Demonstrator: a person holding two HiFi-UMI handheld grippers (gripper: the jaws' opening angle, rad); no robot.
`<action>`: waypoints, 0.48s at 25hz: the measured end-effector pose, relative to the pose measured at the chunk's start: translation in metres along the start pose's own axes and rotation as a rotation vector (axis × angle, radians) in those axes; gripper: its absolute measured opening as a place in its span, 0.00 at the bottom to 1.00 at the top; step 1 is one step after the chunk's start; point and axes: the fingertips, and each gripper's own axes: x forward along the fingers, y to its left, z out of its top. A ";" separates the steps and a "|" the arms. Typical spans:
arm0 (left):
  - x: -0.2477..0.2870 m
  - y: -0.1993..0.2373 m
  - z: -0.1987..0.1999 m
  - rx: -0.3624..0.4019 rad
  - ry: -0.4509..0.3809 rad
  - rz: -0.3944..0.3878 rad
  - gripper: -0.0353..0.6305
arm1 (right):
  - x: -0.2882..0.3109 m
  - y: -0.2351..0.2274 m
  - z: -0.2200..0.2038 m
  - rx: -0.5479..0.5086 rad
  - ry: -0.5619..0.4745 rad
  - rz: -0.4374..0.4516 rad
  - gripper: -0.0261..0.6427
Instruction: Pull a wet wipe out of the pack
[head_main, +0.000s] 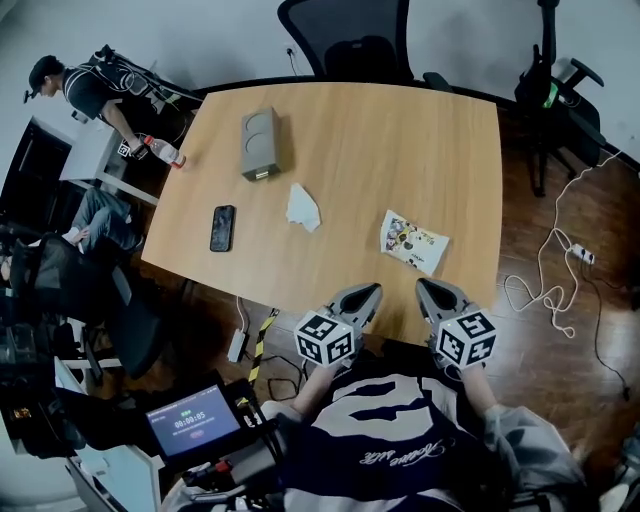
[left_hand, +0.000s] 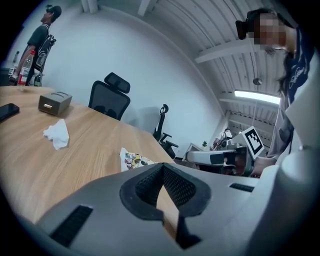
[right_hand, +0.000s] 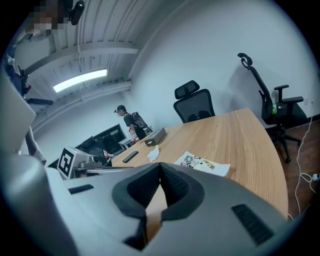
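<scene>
The wet wipe pack (head_main: 413, 242), white with a colourful print, lies flat on the wooden table (head_main: 380, 140) near its front right. It also shows in the left gripper view (left_hand: 134, 160) and the right gripper view (right_hand: 202, 163). A crumpled white wipe (head_main: 303, 207) lies loose near the table's middle. My left gripper (head_main: 372, 289) and right gripper (head_main: 424, 285) hover side by side at the near table edge, short of the pack. Both are shut with nothing between their jaws (left_hand: 163, 167) (right_hand: 160, 166).
A black phone (head_main: 222, 228) and a grey box (head_main: 260, 143) lie on the table's left half. A person (head_main: 90, 85) stands beyond the far left corner. A black office chair (head_main: 350, 40) stands behind the table, and cables (head_main: 555, 270) lie on the floor at right.
</scene>
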 end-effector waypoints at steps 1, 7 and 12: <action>0.007 0.005 0.001 0.001 0.008 0.007 0.06 | 0.004 -0.005 0.001 0.001 0.008 0.006 0.03; 0.041 0.030 0.006 0.036 0.080 0.023 0.06 | 0.020 -0.030 0.005 0.029 0.034 0.002 0.03; 0.069 0.049 0.007 0.096 0.153 0.001 0.06 | 0.027 -0.040 0.006 0.052 0.039 -0.037 0.03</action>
